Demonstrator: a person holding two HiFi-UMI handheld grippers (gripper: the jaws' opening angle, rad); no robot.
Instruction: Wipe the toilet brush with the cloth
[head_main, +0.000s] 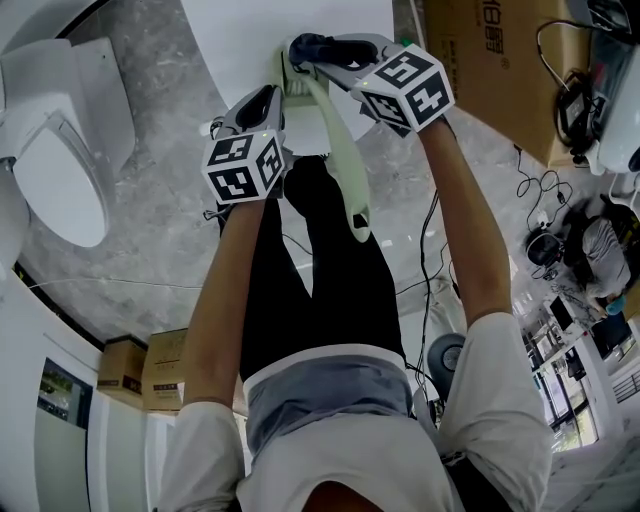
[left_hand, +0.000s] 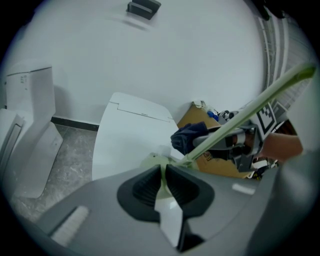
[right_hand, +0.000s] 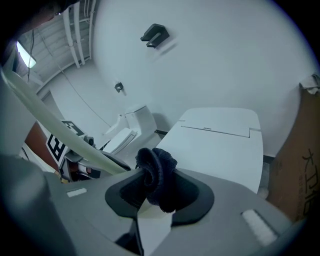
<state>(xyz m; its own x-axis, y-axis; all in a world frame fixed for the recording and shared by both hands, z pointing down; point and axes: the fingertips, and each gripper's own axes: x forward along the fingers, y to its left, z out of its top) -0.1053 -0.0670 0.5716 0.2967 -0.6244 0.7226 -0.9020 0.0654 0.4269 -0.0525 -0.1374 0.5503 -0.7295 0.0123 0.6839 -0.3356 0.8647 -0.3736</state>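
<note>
Two grippers were raised in front of us, with a white toilet beyond them. Our left gripper had its jaws pinched together on a thin part of the pale-green toilet brush. Our right gripper was clamped on the bunched dark-blue cloth, which sat just beside the brush's long handle.

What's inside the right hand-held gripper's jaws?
A bunched dark blue cloth, pinched between the jaws of the right hand-held gripper. Its lower end is hidden down between them.
</note>
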